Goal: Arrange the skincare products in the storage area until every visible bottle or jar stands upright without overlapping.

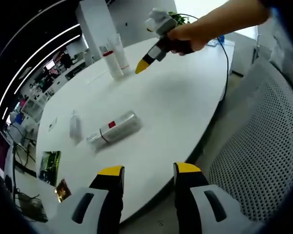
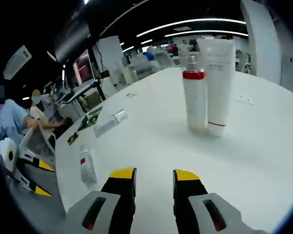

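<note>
Although both grippers are empty with jaws parted, the white table [image 1: 185, 107] carries everything to sort. Largest is the tall white tube [image 2: 219, 83], upright at upper right of the right gripper view, touching or just beside the red-collared bottle [image 2: 194, 95]; both look light and tippy.

Lower centre in the left gripper view lies the clear bottle with a red band [image 1: 115, 127], on its side. It looks stiff, smooth, likely slippery and prone to roll, so a grip across its mid-body seems safest.

Left of it is the small clear bottle [image 1: 75, 127]; whether it stands I cannot tell.

That view also shows the right gripper [image 1: 142, 66] near the upright pair, while the right gripper view looks closely at the pair, with the left gripper [image 2: 31, 175] at its lower left.
</note>
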Demonstrator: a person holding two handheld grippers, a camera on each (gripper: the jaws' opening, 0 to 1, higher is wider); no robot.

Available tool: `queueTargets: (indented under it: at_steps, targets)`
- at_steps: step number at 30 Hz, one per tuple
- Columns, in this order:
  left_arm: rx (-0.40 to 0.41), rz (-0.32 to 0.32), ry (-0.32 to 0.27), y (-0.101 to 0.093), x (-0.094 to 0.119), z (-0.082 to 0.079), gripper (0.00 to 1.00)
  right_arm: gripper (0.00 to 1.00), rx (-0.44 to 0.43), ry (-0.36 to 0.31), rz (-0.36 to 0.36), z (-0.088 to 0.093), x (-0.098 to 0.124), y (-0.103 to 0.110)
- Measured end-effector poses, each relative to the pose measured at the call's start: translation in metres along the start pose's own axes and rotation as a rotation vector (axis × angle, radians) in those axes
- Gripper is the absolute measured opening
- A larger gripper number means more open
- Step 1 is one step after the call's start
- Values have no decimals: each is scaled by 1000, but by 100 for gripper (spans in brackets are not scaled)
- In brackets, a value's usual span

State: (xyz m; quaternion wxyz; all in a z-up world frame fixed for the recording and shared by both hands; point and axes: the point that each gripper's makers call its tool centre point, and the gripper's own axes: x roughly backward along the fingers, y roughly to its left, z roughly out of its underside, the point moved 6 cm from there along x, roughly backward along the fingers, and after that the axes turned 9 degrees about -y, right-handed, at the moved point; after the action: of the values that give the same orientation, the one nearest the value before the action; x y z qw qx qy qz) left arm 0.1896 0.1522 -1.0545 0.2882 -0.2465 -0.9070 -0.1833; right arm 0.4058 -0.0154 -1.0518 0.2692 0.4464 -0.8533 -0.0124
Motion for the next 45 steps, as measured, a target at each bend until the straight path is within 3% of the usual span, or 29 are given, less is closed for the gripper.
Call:
queueTargets:
  at_steps: [3,7,9,11,14,17,19,21,23,25,28,32,35,39,45]
  targets:
    - [23,13,-31,-1,3,-5,32,22,9,-17,-65,-3,-1,25]
    - [54,53,-72,-1,8,-15,29,26,109,8,-155,-4,-5,53]
    - [90,114,-95,-4,13,-21,29,28,145,29,-202,-3,-7,68]
    - [151,118,-147,1,21,-32,30,31,174,36,-215,-3,-9,80]
    - [314,104,-299,11,36,-57,32,33,182,42,-238,-1,-14,90]
    - [439,92,-396,18,52,-73,32,36,199,62,-254,2,-19,100]
    - [569,156,-536,17,65,-89,32,38,226,74,-263,4,-22,106]
    - [671,160,-645,21,76,-98,34,37,257,98,-281,7,-25,112]
    - [774,198,-800,25,92,-109,32,38,285,115,-289,8,-28,119]
    - [837,188,-886,28,103,-111,28,38,307,133,-295,8,-30,124]
    - [911,164,-887,29,110,-104,32,38,364,161,-299,7,-36,132]
    - [899,158,-818,18,115,-93,45,39,411,208,-289,8,-47,138]
    - [890,167,-784,11,119,-84,42,40,437,252,-260,7,-48,141]
    - [950,167,-770,23,121,-77,41,40,496,266,-254,0,-51,144]
    - [953,139,-763,30,124,-69,41,37,522,376,-258,19,-68,141]
